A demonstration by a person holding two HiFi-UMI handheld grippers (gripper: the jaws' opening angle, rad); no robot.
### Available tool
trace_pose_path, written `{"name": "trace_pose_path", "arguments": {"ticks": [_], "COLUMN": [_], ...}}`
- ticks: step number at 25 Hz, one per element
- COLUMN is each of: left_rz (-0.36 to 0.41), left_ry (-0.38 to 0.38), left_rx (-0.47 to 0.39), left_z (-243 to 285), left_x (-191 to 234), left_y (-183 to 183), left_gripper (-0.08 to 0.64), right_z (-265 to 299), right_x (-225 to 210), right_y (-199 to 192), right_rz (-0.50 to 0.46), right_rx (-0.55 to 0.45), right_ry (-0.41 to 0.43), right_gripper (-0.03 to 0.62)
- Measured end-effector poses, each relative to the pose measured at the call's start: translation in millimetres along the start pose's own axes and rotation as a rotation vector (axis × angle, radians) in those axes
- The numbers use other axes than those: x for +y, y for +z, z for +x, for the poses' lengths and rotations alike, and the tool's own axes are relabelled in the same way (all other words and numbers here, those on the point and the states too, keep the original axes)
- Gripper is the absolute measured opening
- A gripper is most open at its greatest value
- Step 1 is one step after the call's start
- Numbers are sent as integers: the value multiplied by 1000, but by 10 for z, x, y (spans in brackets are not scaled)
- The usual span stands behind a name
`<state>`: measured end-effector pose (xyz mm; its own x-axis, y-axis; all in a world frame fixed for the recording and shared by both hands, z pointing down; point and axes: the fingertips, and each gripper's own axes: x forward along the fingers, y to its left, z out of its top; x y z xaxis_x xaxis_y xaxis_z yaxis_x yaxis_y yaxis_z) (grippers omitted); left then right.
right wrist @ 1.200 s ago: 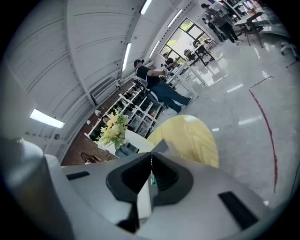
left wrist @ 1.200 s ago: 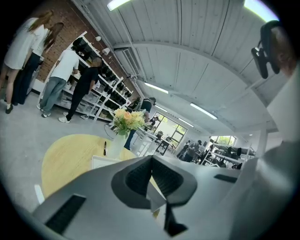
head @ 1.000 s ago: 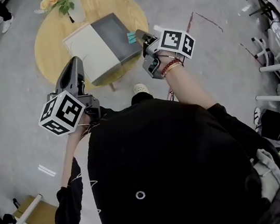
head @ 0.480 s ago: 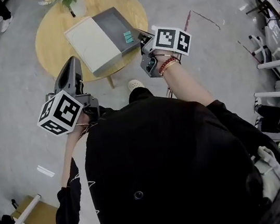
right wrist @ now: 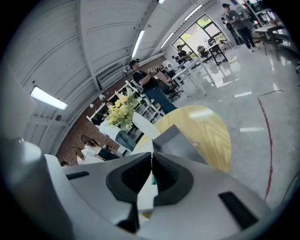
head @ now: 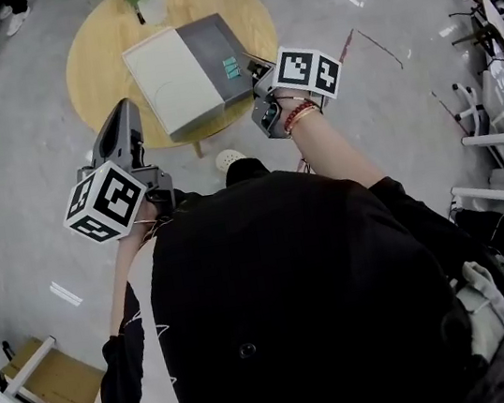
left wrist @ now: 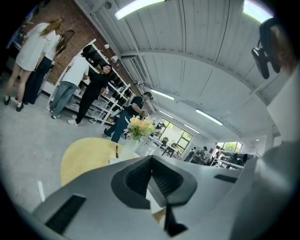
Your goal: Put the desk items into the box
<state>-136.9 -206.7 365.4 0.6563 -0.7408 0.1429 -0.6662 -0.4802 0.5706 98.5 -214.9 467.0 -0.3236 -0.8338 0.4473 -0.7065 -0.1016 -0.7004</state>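
Both tongs, the left gripper [left wrist: 151, 159] and the right gripper [right wrist: 151, 161], are pressed together on nothing, while the slim black pen [left wrist: 116, 151] lies on the round wooden table [head: 98, 68] near the open white-and-grey box [head: 170, 76], probably light, stiff, apt to roll, best pinched mid-barrel.

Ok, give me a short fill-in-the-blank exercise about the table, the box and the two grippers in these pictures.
1. The open box with the white lid stands on a ____ wooden table.
2. The small teal item lies ____ the grey half of the box.
3. The jaws of the left gripper and the right gripper are both ____, with nothing held.

Missing words: round; inside; shut
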Motion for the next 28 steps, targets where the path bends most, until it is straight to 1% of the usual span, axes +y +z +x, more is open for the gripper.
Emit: {"name": "trace_pose_path", "arguments": {"ticks": [2, 6, 13, 19, 23, 28], "left_rz": [-6, -23, -37, -42, -35, -37], "left_ry": [16, 49, 116, 174, 204, 254], "left_rx": [-10, -29, -69, -118, -132, -147], "left_z": [83, 250, 408, 380, 398, 312], "left_x": [29, 89, 170, 197, 194, 238], "left_y": [40, 75, 183, 285, 309, 303], "left_gripper": [9, 9, 9, 11, 9, 9], "right_z": [95, 323, 691, 869, 996, 1124], "right_x": [3, 38, 67, 74, 32, 0], "right_y": [105, 311, 477, 545, 551, 461], "right_rz": [3, -26, -59, -100, -97, -87], "right_rx": [8, 35, 112, 155, 185, 227], "right_ry": [13, 41, 76, 95, 105, 117], "right_gripper": [12, 12, 12, 12, 12, 14]}}
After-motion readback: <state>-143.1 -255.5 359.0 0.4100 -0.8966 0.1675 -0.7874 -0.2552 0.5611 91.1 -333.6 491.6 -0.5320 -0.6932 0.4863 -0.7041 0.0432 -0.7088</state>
